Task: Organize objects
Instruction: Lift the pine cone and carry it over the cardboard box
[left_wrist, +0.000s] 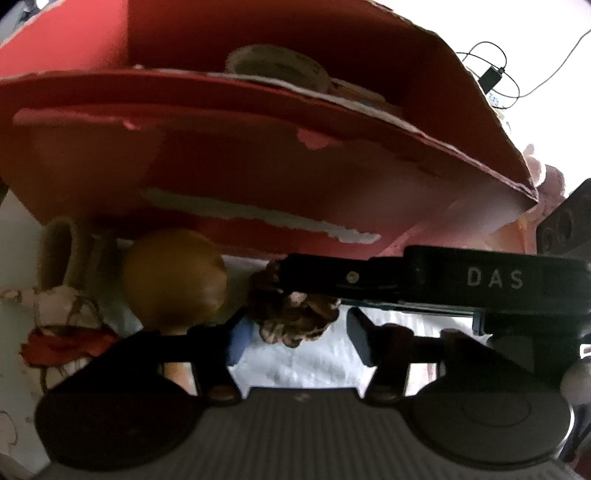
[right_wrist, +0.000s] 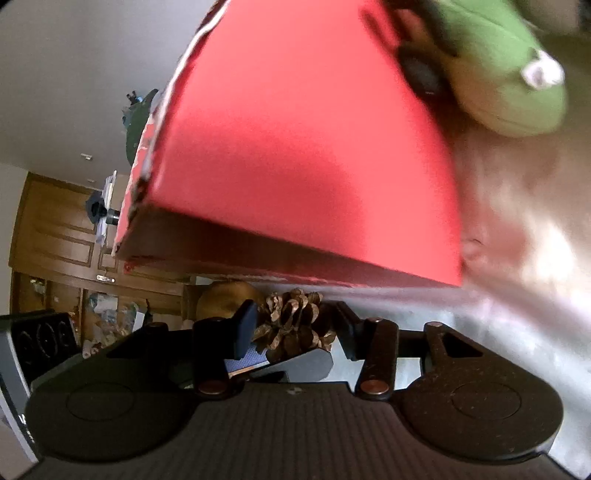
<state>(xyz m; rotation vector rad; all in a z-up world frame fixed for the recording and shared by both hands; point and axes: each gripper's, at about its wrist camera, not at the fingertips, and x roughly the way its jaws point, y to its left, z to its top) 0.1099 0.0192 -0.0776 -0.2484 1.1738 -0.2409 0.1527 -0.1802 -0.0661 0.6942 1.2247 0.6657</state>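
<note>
A brown pine cone (left_wrist: 295, 317) lies on the white cloth just in front of a red cardboard box (left_wrist: 258, 177). My left gripper (left_wrist: 299, 332) is open, its fingers on either side of the cone's near end. My right gripper (right_wrist: 295, 328) is also open around the same pine cone (right_wrist: 295, 321), and one of its fingers (left_wrist: 332, 280) reaches in from the right over the cone in the left wrist view. A golden-brown ball (left_wrist: 173, 277) sits left of the cone. Rolls of tape (left_wrist: 277, 66) lie inside the box.
A beige ring-shaped object (left_wrist: 62, 254) and a red scrap (left_wrist: 62, 343) lie at the left on the cloth. A green plush toy (right_wrist: 495, 62) sits beyond the red box (right_wrist: 295, 155). A wooden cabinet (right_wrist: 55, 240) stands behind. Cables and a small black adapter (left_wrist: 491, 77) are at the far right.
</note>
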